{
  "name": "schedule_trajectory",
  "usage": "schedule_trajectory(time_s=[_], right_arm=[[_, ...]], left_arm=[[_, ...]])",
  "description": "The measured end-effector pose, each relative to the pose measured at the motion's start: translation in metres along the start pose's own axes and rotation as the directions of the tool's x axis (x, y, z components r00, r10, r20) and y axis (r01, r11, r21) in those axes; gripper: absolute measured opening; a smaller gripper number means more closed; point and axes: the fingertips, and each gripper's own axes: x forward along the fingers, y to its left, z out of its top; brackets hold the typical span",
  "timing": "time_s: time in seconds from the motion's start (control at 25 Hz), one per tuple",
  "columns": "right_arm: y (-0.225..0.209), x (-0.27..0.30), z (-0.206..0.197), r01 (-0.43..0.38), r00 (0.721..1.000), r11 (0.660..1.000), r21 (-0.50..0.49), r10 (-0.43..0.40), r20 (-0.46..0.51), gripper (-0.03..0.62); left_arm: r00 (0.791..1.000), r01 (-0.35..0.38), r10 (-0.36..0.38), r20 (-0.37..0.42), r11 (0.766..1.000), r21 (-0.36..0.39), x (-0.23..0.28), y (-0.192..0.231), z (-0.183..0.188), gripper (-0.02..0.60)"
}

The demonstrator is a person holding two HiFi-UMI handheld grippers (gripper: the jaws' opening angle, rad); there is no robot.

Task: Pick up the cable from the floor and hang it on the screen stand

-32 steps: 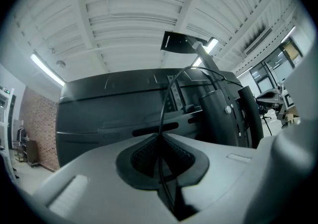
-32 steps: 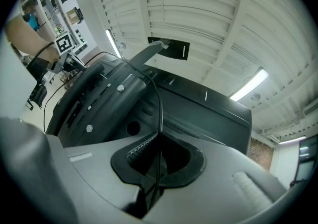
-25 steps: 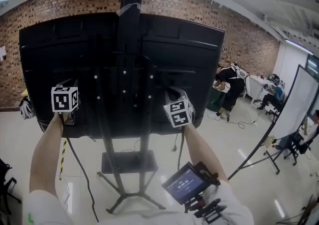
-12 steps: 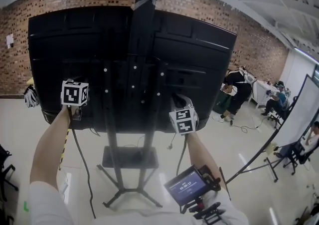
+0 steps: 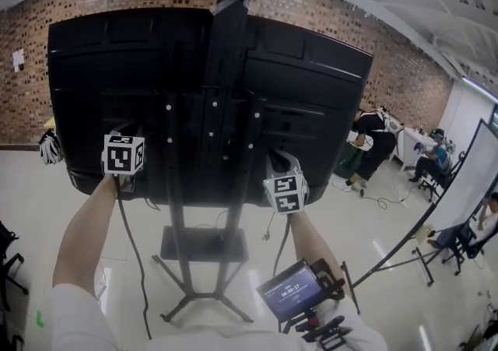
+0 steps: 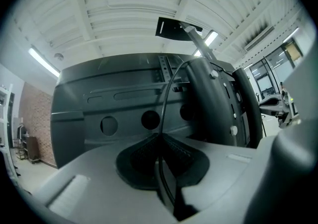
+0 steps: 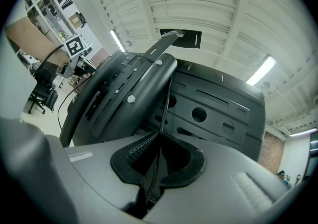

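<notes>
Black cable (image 6: pixel 165 100) sits pinched between the ribbed pads of the left tool (image 6: pixel 160 137), whose jaws are drawn in until only the cord's thickness parts them. The right tool (image 7: pixel 160 136) clamps the same cable in the same way, nearly closed on it. From each grip the cable rises and arcs toward the upper part of the screen stand (image 5: pixel 226 108); whether it rests on the stand cannot be made out. In the head view both tools point level at the back of the screen (image 5: pixel 311 93), one on each side of the stand. Below each tool the cable hangs slack toward the floor (image 5: pixel 334 225). Beyond the screen runs a brick wall (image 5: pixel 327 11).
</notes>
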Motion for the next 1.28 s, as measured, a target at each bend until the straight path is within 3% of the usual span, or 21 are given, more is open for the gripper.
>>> schedule_trajectory(time_s=[0.2, 0.64, 1.12, 1.28], right_arm=[[0.008, -0.003, 0.002, 0.0, 1.0, 1.0, 0.006, 0.0, 0.021, 0.044], [0.021, -0.006, 0.006, -0.004, 0.998, 0.999, 0.054, 0.001, 0.061, 0.049], [0.028, -0.009, 0.008, -0.005, 0.996, 0.996, 0.088, -0.003, 0.09, 0.058], [0.029, -0.009, 0.005, -0.005, 0.997, 0.997, 0.083, -0.001, 0.08, 0.067]], left_arm=[[1.0, 0.013, -0.014, 0.027, 1.0, 0.022, -0.002, -0.015, -0.004, 0.02], [0.993, 0.051, -0.048, 0.103, 0.998, -0.034, -0.005, -0.029, -0.009, 0.02], [0.986, 0.039, -0.03, 0.167, 0.998, -0.048, -0.014, -0.034, -0.01, 0.02], [0.979, 0.031, -0.026, 0.204, 0.999, -0.021, -0.019, -0.033, -0.012, 0.036]])
